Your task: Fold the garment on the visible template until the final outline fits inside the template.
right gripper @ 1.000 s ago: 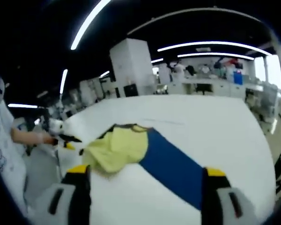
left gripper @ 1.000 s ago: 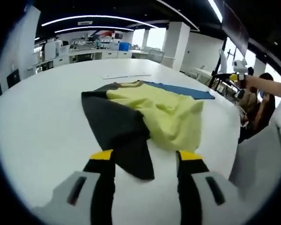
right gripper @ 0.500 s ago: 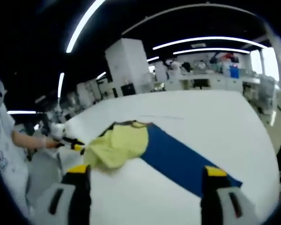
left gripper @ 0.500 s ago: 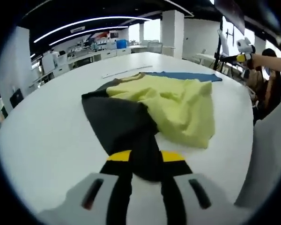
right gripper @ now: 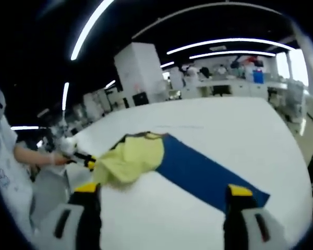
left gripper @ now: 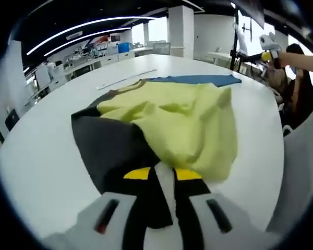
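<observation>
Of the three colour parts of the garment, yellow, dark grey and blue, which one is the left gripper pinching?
The dark grey part: its point runs between the nearly shut jaws of the left gripper. The yellow part lies beside; the blue part lies far.

1. No text, label, brand, number or sign can be read in the left gripper view or in the right gripper view.
2. No lettering can be made out on the yellow and dark grey fabric garment (left gripper: 161, 125).
3. No marking is seen on the flat blue template (right gripper: 203, 174) beside that garment.
</observation>
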